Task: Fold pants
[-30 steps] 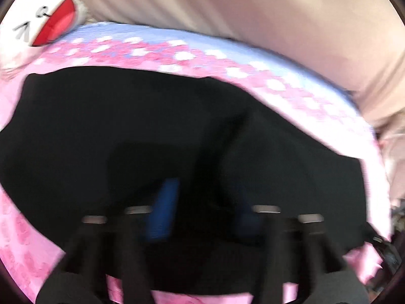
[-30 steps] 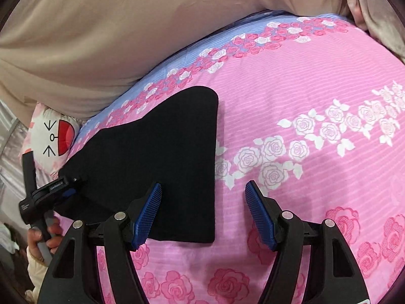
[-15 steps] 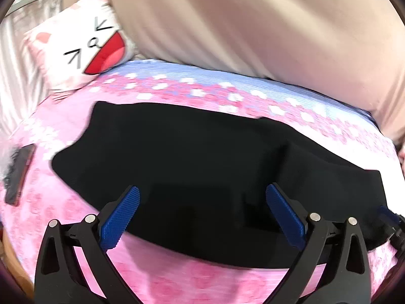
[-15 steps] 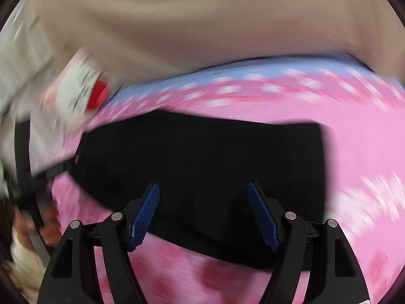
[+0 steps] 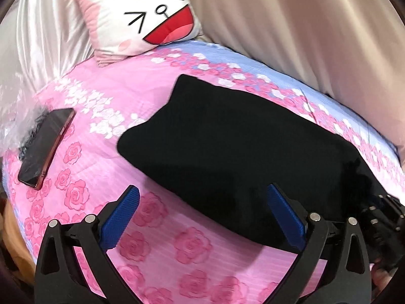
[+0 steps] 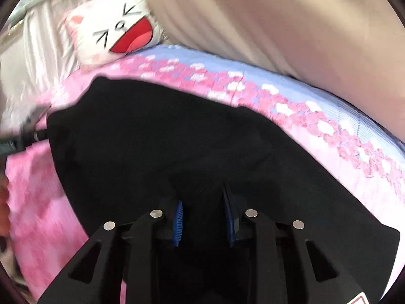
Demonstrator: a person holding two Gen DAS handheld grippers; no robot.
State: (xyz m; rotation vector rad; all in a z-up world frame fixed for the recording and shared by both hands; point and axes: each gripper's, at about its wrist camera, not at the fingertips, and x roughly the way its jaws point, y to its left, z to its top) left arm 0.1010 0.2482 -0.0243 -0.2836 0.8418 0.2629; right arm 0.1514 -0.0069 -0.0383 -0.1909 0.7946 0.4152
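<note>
Black pants lie on the pink rose bedsheet, spread from the middle to the right. My left gripper is open and empty, its blue pads over the pants' near edge and the sheet. In the right wrist view the pants fill the centre. My right gripper has its blue pads drawn close together with black fabric between them, so it is shut on the pants. The right gripper's body shows at the left wrist view's right edge.
A dark phone with a red rim lies on the sheet at the left, beside crinkled clear plastic. A white cat-face pillow stands at the back. A beige curtain hangs behind the bed.
My right gripper swung left over the pants and closed on the fabric. My left gripper let go of the pants, opened and pulled back toward the bed's left end.
</note>
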